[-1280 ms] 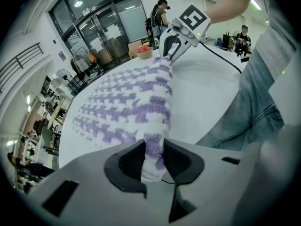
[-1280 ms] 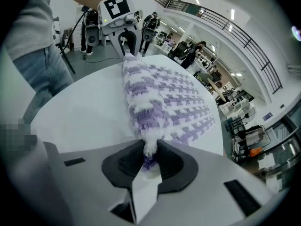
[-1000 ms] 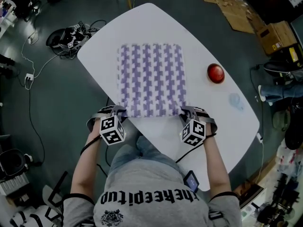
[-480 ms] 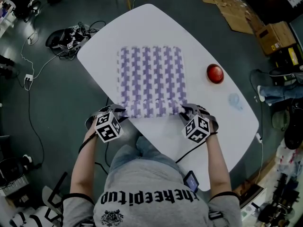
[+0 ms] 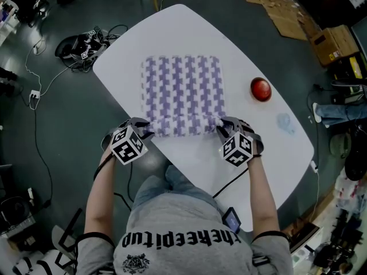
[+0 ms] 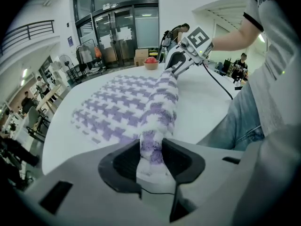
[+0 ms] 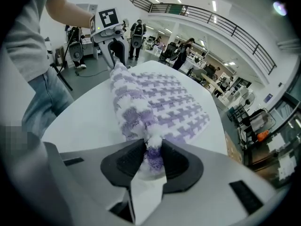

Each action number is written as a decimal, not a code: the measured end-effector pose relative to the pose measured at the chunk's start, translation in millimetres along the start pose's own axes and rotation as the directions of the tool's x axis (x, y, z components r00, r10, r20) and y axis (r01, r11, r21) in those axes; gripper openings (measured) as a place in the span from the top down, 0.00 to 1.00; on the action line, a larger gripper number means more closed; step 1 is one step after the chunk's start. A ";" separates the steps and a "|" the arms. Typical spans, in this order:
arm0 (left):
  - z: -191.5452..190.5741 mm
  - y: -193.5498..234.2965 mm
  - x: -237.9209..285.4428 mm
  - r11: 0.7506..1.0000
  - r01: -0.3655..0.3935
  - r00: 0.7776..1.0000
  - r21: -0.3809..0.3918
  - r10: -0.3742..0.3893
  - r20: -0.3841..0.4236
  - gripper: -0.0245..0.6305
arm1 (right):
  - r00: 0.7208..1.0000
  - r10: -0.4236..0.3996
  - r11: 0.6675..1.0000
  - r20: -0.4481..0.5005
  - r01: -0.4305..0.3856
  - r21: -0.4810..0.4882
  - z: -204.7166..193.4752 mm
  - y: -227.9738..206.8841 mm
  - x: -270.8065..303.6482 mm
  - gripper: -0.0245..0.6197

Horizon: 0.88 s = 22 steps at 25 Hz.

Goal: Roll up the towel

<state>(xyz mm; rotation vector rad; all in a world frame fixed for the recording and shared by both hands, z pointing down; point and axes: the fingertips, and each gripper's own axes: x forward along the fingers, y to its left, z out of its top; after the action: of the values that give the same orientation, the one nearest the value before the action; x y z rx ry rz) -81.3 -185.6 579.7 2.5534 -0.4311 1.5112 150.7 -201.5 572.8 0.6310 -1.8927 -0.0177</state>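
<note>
Where it all sits: white oval table (image 5: pixel 189 22).
Towel: purple-checked towel (image 5: pixel 183 85) lies flat mid-table; its near hem, a second ago close to the table's edge, is now turned over and carried farther in.
Left gripper (image 5: pixel 144 129): pinching the roll's left end, jaws just widened around it.
Right gripper (image 5: pixel 222 128): likewise, right end.
Meaning: first turn made; most remains flat.

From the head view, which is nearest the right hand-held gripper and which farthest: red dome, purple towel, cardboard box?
1. The purple towel: near right corner pinched in the right hand-held gripper, whose jaws have just been opening.
2. The red dome: on the table, right of the towel.
3. The cardboard box: on the floor, far upper right.
</note>
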 end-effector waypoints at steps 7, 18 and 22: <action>17.6 48.9 25.8 0.997 -0.056 0.998 -0.056 0.057 0.011 0.77 | 0.999 -0.043 0.999 -0.013 0.043 0.027 -4.6 -43.8 34.0 0.82; 9.9 69.7 31.3 0.992 -0.092 0.996 -0.090 0.092 -0.002 0.77 | 0.997 -0.061 0.996 -0.044 0.064 0.060 7.2 -47.9 46.3 0.81; 10.6 78.8 37.2 0.991 -0.080 0.997 -0.104 0.081 0.001 0.77 | 0.997 -0.049 0.996 -0.052 0.053 0.078 9.8 -57.2 52.8 0.80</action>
<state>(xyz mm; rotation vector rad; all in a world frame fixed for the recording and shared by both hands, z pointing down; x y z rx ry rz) -80.5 -269.6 605.4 2.4887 -0.6034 1.4675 151.6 -276.1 597.1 0.7273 -1.8355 0.0403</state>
